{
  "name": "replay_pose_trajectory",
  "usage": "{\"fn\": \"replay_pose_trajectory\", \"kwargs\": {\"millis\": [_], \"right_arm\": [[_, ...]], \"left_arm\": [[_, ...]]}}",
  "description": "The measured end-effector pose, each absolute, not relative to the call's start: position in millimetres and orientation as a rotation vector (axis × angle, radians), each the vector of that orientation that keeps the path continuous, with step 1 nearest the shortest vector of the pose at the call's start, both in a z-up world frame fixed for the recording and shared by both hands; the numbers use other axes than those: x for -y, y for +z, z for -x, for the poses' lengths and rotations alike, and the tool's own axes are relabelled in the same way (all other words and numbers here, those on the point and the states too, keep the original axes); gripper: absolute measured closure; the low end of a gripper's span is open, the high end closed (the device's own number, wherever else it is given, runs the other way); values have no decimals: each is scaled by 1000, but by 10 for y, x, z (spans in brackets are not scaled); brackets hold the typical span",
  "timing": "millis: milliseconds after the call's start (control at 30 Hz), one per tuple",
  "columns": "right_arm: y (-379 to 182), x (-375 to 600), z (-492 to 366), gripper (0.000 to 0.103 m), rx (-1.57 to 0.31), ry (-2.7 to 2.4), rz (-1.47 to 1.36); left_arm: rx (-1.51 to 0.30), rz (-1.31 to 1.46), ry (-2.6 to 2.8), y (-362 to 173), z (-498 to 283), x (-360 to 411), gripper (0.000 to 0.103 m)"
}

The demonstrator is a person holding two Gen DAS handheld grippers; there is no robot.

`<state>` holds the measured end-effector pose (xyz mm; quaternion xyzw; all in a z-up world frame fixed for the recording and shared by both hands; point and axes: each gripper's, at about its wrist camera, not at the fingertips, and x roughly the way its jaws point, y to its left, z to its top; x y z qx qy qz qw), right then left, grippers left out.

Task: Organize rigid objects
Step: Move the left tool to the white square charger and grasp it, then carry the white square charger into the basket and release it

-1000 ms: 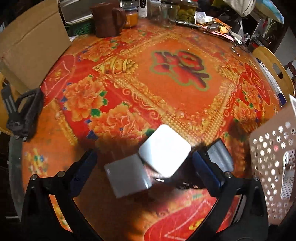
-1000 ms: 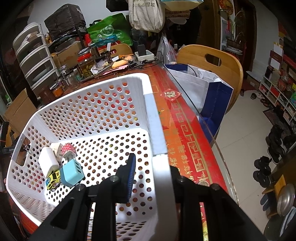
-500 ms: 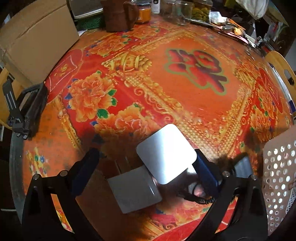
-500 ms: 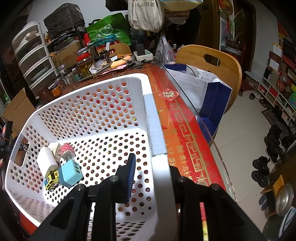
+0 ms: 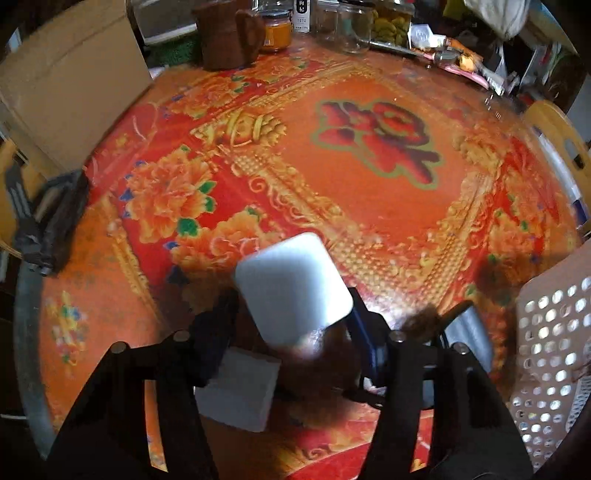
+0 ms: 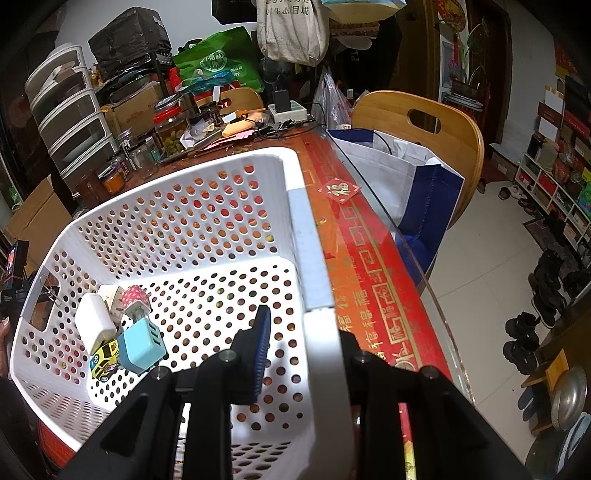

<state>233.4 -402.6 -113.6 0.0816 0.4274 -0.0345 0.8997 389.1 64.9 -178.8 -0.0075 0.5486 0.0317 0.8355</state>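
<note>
My left gripper (image 5: 291,317) points down at the table, and its jaws are closing on a white square block (image 5: 291,284). The pads sit against the block's two sides. A grey-white square (image 5: 240,391) shows just below it, perhaps its reflection in the glass top. My right gripper (image 6: 306,350) is shut on the near right rim of the white perforated basket (image 6: 184,221), whose edge also shows at the right of the left wrist view, basket (image 5: 554,350). Inside lie a white charger (image 6: 94,321), a teal charger (image 6: 142,347), a pink dotted plug (image 6: 136,301) and a yellow toy car (image 6: 103,360).
A cardboard box (image 5: 74,92) and a black device (image 5: 51,221) stand at the table's left edge. A brown jug (image 5: 225,37) and several jars (image 5: 351,26) line the far edge. Beyond the basket are a wooden chair (image 6: 424,129) and a white-and-blue bag (image 6: 406,184).
The left gripper's wide-open fingers have come in against the white block, and the view has shifted slightly closer. The right gripper and basket have not moved.
</note>
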Motion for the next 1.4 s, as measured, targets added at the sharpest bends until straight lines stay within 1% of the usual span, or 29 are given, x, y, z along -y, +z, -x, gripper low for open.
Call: {"fn": "replay_pose_trajectory", "kwargs": {"millis": [33,67,500,700,933,1067,1233,1333,1400], "right_arm": [[-1137,4026,-2335,78,-885,-71,-168],[-1137,4027,-2333,78,-885,-70,-169],[-1144,4018,-2330,78,-878,-60,-174],[-1143,4019,-2332,78,-877,-56,-173],[-1131,4016,-2342,78,-875,-50,-176],[-1130,4013,-2344,78,-875,-50,-177],[-1126,4000,-2346,78,-874,-45,-180],[-1124,4003,-2345,78,-872,-43,-184],[-1125,4002,-2345,78,-872,-41,-186]], "left_arm": [[-1151,-8,74,-1782,-3879,-606,49],[-1138,-18,69,-1769,-3863,-569,53],[-1017,-70,58,-1354,-3638,-467,56],[-943,-98,46,-993,-3397,-436,57],[-816,-117,16,-441,-2972,-248,57],[-751,-144,-36,-145,-2709,-1,57],[-710,-217,-158,125,-2428,595,60],[-715,-280,-208,125,-2357,976,60],[-752,-305,-250,43,-2382,1197,60]]}}
